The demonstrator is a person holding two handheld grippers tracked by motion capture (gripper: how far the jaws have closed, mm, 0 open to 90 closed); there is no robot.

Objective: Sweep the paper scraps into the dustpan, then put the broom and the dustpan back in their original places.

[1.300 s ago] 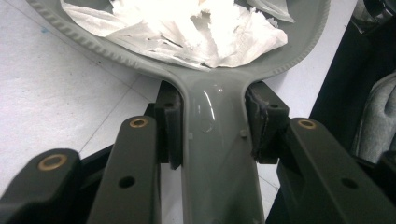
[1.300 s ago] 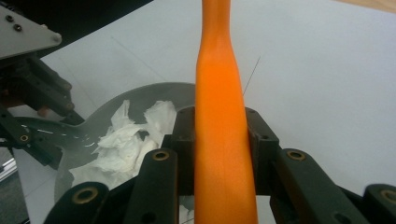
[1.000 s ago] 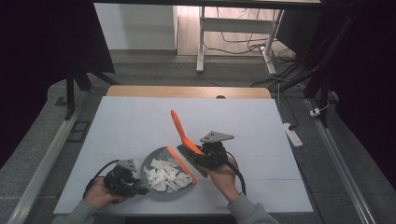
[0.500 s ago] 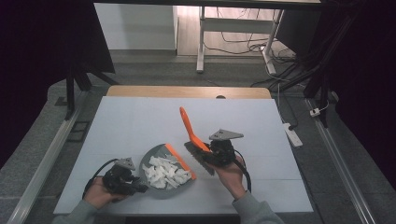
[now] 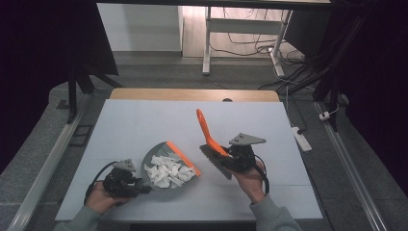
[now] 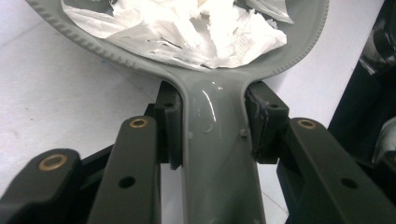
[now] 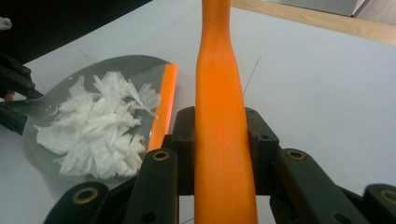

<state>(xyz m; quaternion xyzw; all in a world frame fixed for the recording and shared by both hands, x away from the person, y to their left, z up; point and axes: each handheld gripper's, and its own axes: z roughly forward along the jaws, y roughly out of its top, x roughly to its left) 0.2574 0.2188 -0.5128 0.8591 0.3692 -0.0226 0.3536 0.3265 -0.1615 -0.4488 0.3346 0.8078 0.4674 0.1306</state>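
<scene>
Left gripper (image 5: pixel 137 185) clamped on grey dustpan (image 5: pixel 166 168) handle to steady paper scraps (image 5: pixel 166 171), right gripper (image 5: pixel 230 155) at three o'clock clamped on orange brush (image 5: pixel 209 137) for sweeping.

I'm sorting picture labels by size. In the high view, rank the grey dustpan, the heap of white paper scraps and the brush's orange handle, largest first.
1. grey dustpan
2. heap of white paper scraps
3. orange handle, long but thin, so its place below the scraps is unsure.
</scene>
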